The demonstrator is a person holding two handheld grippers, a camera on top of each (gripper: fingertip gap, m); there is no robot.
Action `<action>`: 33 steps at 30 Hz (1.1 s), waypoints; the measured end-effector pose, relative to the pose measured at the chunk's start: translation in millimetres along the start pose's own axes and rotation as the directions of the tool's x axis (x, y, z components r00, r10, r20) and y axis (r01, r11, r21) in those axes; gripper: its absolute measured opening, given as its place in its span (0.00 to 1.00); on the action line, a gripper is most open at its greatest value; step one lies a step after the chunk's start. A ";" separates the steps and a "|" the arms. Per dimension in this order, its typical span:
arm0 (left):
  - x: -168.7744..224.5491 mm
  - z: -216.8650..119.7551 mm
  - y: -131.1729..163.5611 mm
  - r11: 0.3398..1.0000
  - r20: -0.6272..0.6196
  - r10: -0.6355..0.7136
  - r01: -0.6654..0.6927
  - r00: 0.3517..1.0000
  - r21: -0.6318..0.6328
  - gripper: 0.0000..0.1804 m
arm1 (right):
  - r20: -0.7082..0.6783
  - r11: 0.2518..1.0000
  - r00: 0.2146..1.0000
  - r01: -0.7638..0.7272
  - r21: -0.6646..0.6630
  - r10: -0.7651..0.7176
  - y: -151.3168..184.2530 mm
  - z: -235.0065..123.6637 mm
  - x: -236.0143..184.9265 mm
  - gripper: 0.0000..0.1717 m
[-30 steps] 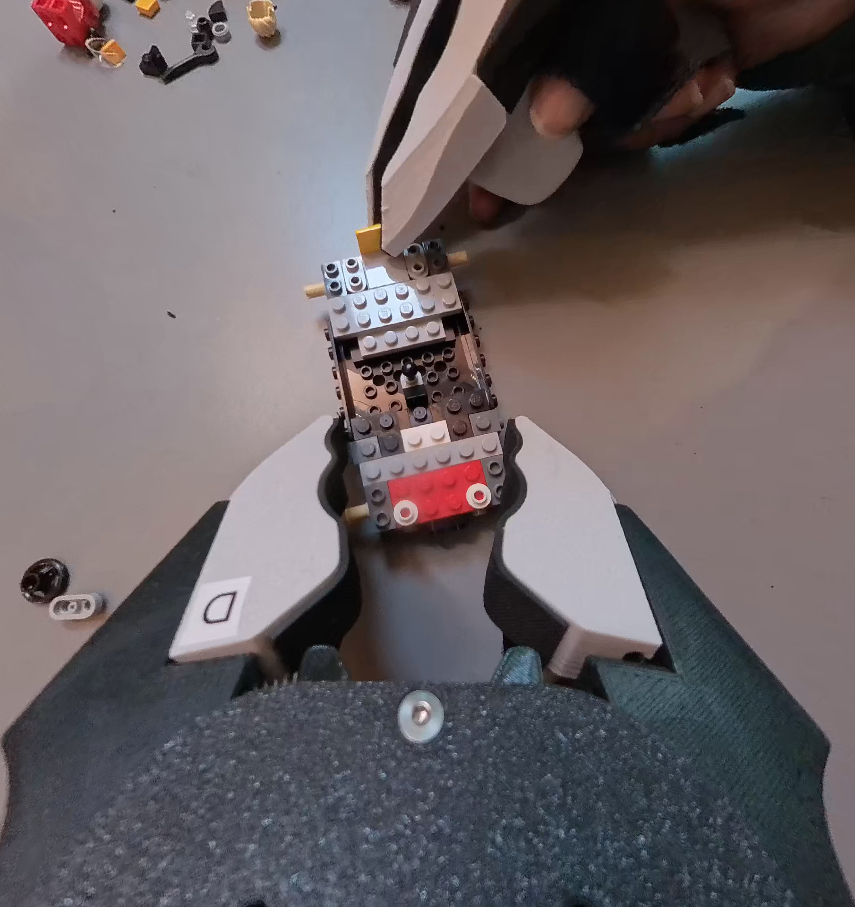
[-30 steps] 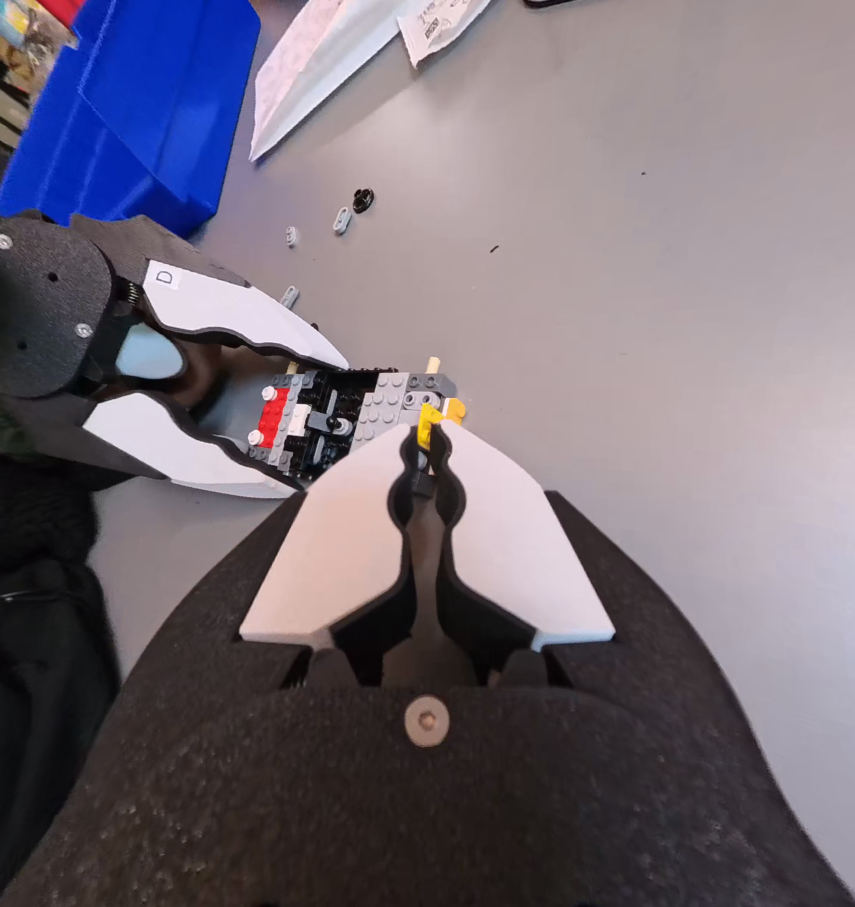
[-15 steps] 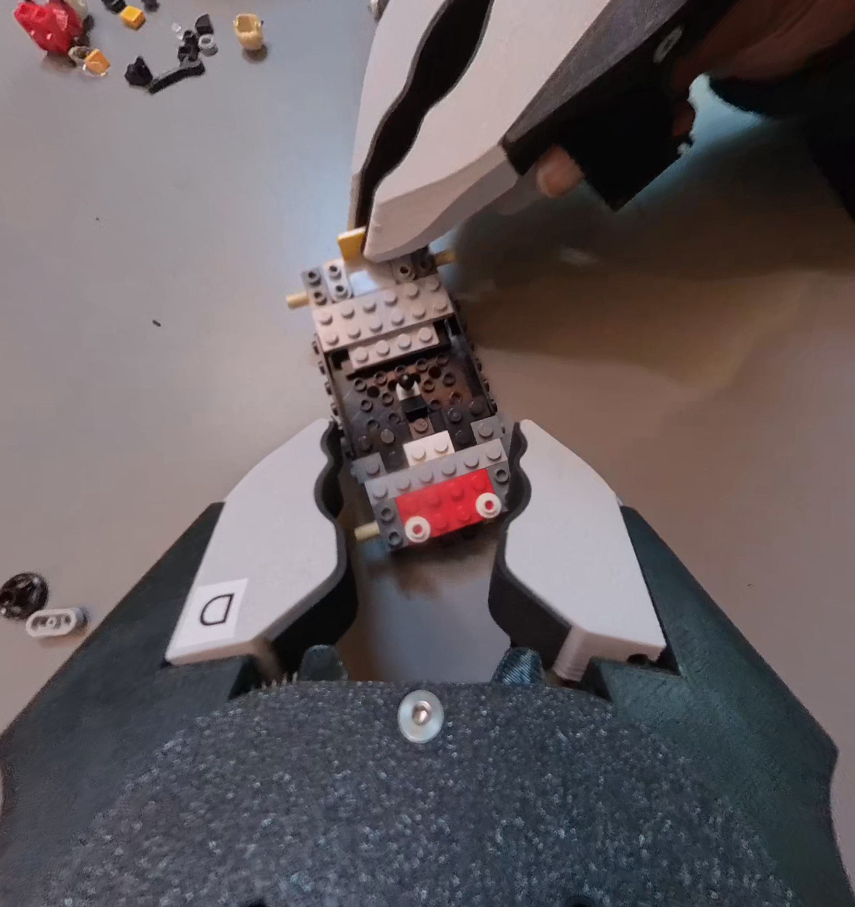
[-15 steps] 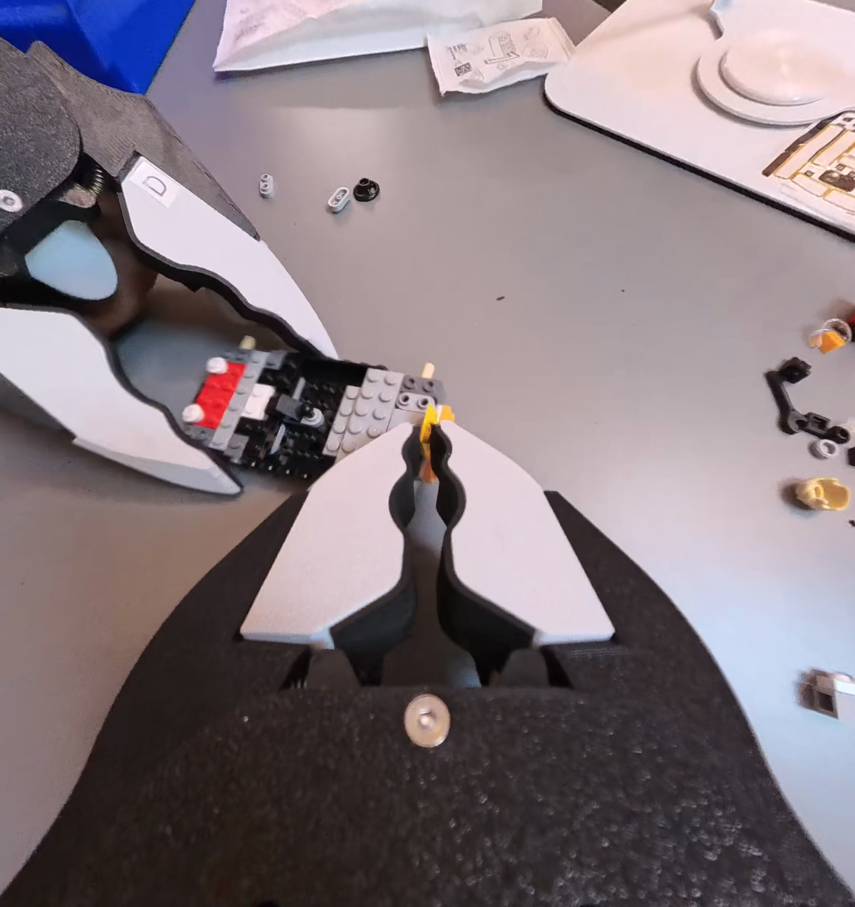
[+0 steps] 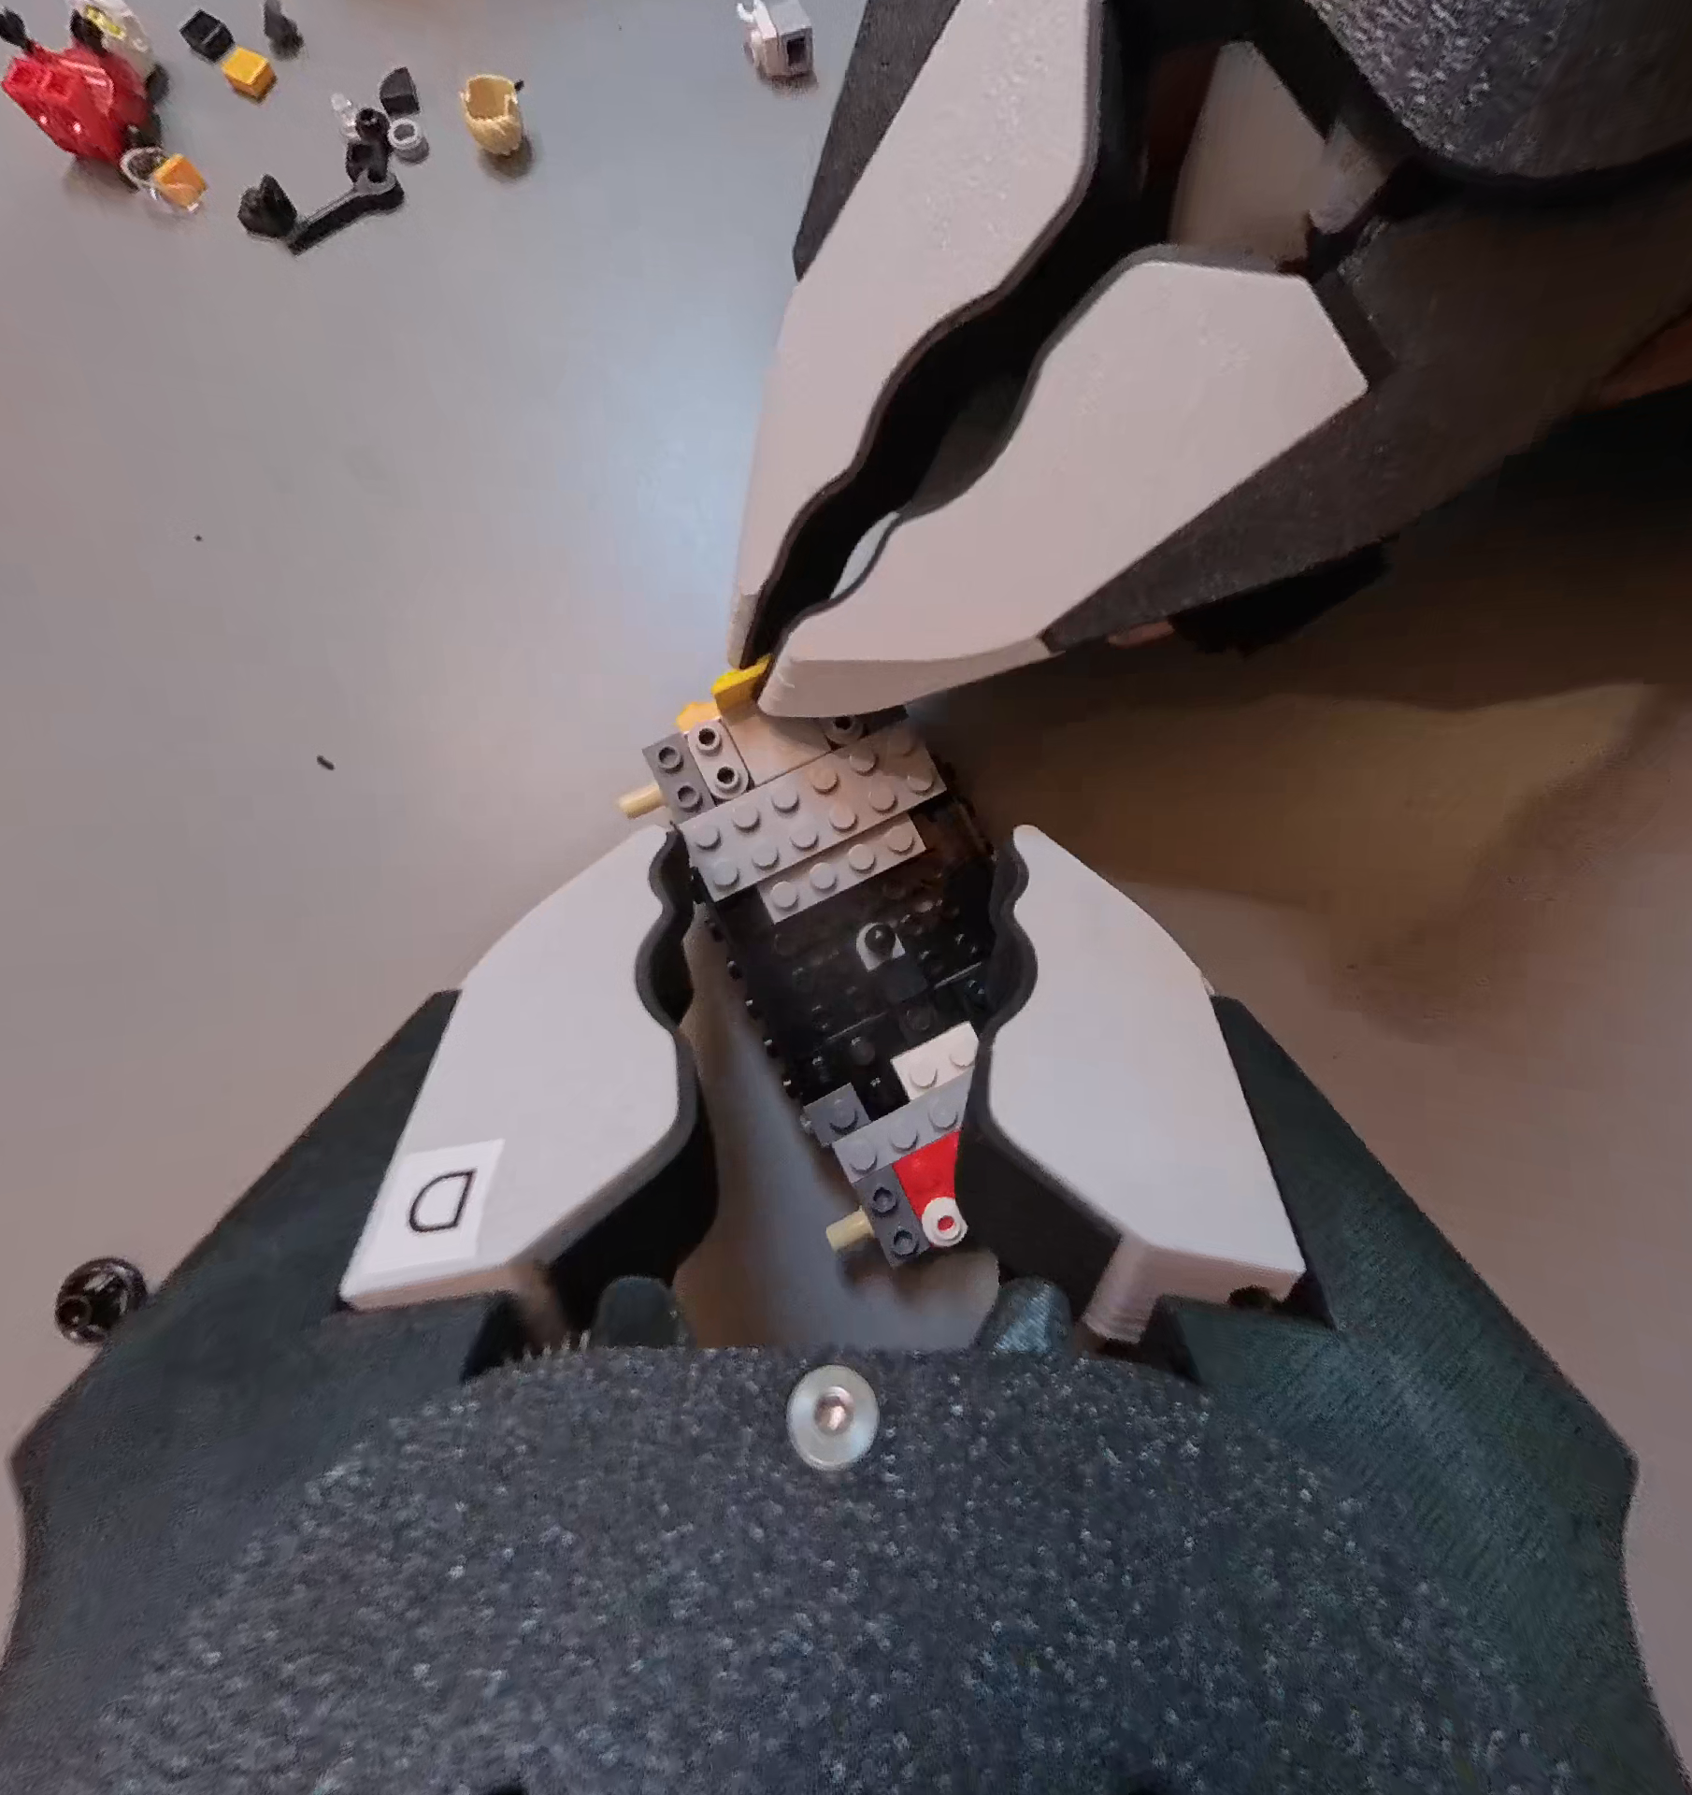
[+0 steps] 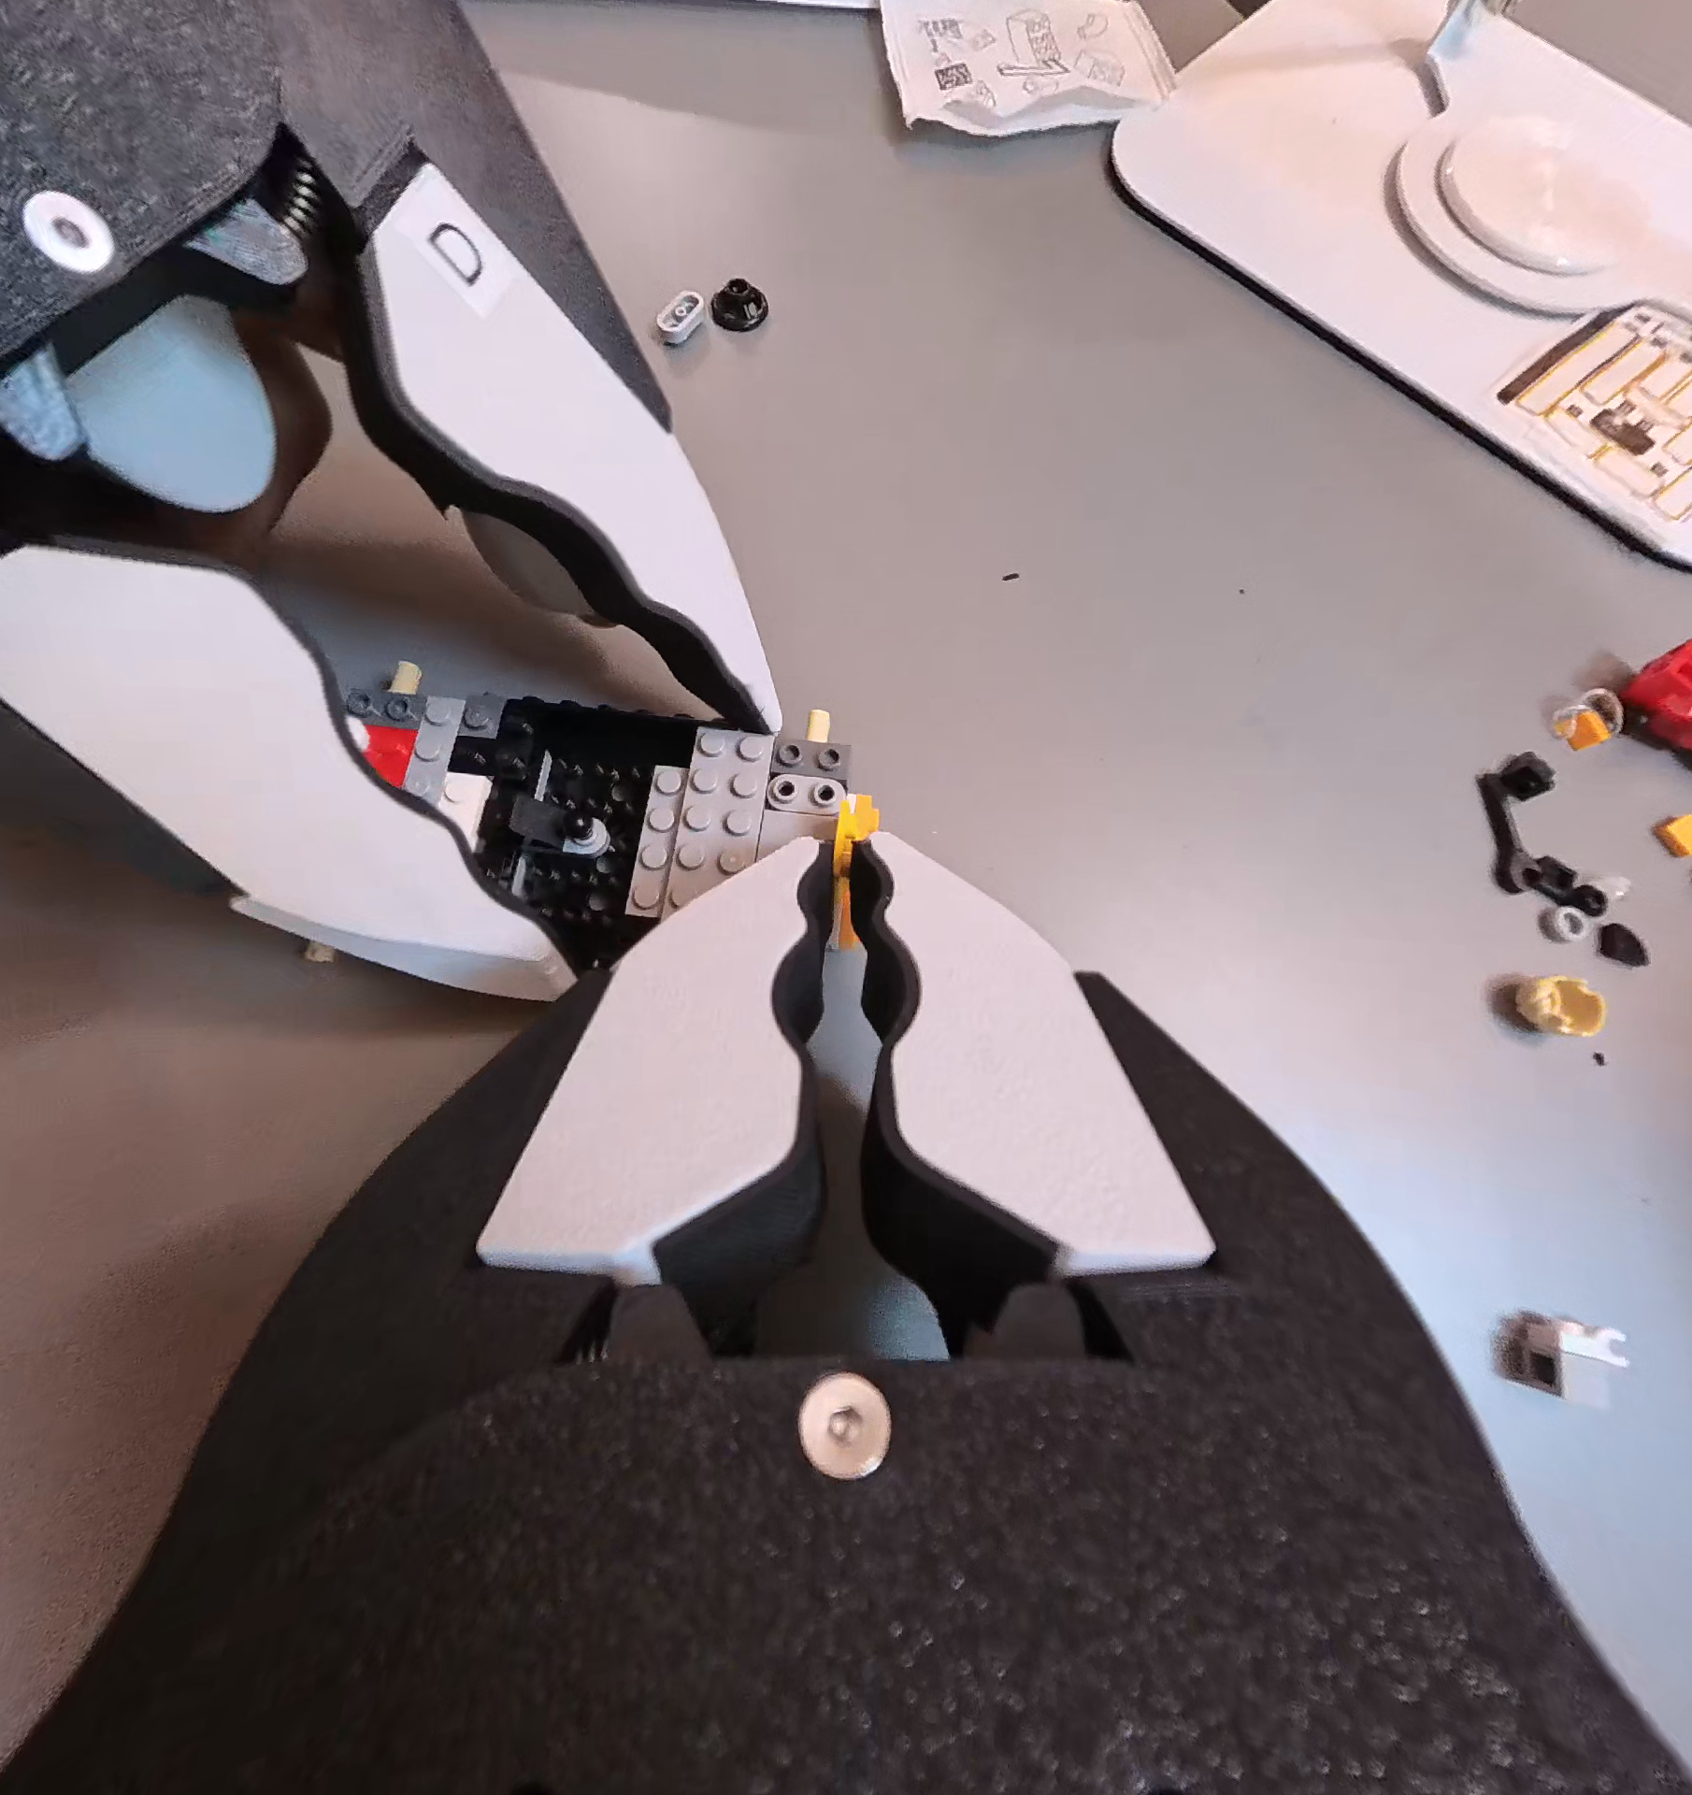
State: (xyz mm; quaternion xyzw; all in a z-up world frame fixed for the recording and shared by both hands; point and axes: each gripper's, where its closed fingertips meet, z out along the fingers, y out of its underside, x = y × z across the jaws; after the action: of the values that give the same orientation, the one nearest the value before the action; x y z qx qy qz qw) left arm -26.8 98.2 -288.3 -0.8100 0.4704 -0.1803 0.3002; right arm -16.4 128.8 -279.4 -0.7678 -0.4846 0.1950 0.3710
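The left gripper (image 5: 837, 932) is straddling a brick-built model (image 5: 852, 971) that's lying flat on the grey counter (image 5: 386, 583). The model sits skewed between the fingers (image 5: 570, 1030): the right pad looks to be touching its black side, but at the left pad I can't tell contact from gap, so I can't say if it's clenched on it. The model's red end is pointing back at 6 o'clock, its grey plates toward 12.

Right at that far end, the right gripper (image 6: 847, 874) is coming in from 1 o'clock, its fingers (image 6: 726, 1020) pinching a small yellow piece (image 6: 847, 855) edge-on, touching the grey corner of the model.

Farther out at 10 to 11 o'clock, loose bits are sitting around: a tan piece (image 5: 492, 117), black parts (image 5: 337, 204), a red chunk (image 5: 70, 102). In the right wrist view a white board (image 6: 1405, 243) and a paper leaflet (image 6: 1017, 68) are lying at the far edge.
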 end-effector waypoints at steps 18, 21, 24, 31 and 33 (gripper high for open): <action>2.5 -0.5 1.6 0.999 -0.056 -0.039 0.038 0.998 -0.020 0.32 | -0.140 0.978 0.973 0.196 0.068 -0.185 -4.4 -4.1 -3.0 0.01; 2.5 -2.0 0.8 0.999 -0.062 -0.041 0.040 0.997 -0.018 0.32 | -0.151 0.974 0.970 0.206 0.091 -0.191 -7.6 -5.9 -3.4 0.01; 3.9 3.3 1.0 0.998 -0.072 -0.059 0.058 0.996 -0.021 0.32 | -0.117 0.946 0.973 0.222 0.236 -0.199 -31.7 -17.0 -17.5 0.02; -2.3 0.4 1.7 0.998 -0.067 -0.060 0.060 0.996 -0.009 0.32 | -0.065 0.952 0.997 0.068 0.297 -0.051 -34.0 -33.4 2.5 0.02; -1.2 -1.1 -0.8 0.999 -0.079 -0.037 0.039 0.996 0.020 0.32 | 0.020 0.940 1.000 -0.013 0.340 0.007 -39.1 -36.6 0.6 0.02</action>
State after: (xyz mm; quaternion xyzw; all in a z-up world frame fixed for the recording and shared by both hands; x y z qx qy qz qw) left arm -27.4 99.2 -287.0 -0.8077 0.4646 -0.2229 0.2866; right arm -15.4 125.3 -226.0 -0.6927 -0.4432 0.2849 0.4925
